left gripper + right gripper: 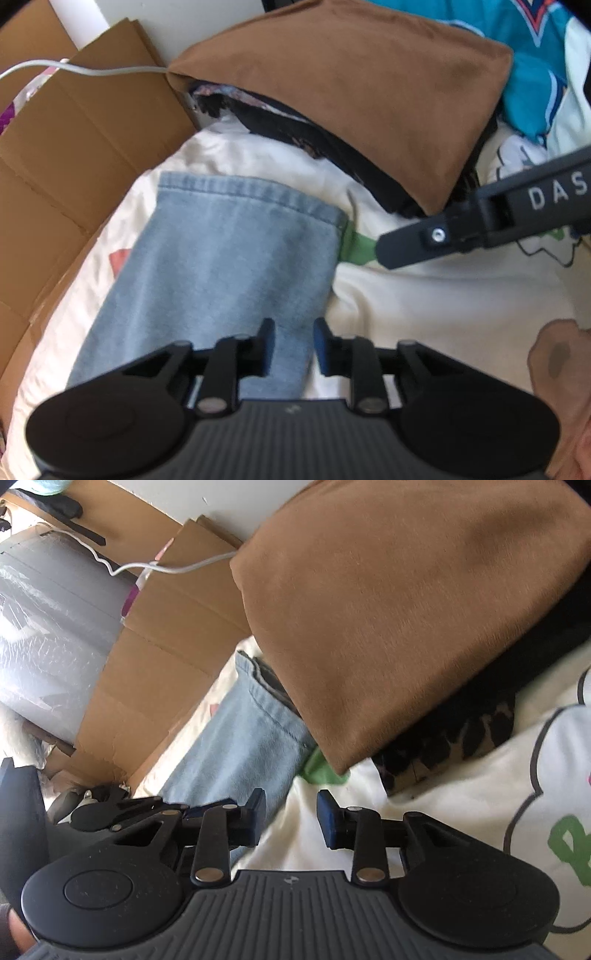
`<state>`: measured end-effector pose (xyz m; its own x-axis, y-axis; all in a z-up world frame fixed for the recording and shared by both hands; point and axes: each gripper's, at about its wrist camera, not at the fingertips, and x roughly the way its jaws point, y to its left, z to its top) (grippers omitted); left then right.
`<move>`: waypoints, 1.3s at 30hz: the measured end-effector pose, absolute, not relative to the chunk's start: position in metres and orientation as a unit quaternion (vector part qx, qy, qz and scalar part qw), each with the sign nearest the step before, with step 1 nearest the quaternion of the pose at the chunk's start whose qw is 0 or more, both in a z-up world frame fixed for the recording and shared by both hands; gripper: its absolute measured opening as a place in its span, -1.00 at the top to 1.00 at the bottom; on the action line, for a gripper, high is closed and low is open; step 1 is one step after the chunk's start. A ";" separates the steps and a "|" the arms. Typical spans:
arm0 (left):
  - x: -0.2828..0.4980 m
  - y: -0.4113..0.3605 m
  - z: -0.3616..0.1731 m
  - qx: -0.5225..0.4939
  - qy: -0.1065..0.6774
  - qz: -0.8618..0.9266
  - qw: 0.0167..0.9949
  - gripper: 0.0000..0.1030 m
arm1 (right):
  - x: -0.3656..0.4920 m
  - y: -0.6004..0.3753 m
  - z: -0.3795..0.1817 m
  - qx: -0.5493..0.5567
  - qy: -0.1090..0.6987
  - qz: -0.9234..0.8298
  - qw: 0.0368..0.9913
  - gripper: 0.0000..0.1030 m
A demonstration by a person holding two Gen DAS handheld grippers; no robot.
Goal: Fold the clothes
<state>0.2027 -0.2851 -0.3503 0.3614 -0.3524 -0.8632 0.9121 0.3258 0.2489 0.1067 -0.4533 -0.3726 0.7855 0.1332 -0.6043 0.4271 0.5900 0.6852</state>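
Cream printed bedsheet (424, 295) under denim jeans leg (221, 258), hem beside brown cushion (351, 92). My left gripper (294, 345) and right gripper (291, 819) both parted, holding nothing. Risk: pinching sheet with denim, dragging it

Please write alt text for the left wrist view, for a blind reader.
Open left tongs hover over a denim leg lying on a cream sheet. A brown garment lies beyond, cardboard at left.
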 end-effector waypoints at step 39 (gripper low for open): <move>0.202 -0.282 -0.303 0.360 0.319 -0.455 0.750 0.91 | 0.151 -0.472 -0.402 0.598 0.255 -0.079 0.755 0.91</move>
<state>0.2018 -0.2825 -0.3035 0.3828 -0.4524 -0.8055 0.9115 0.3271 0.2494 0.1511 -0.4725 -0.4022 0.8575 0.1859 -0.4798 0.4245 0.2713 0.8638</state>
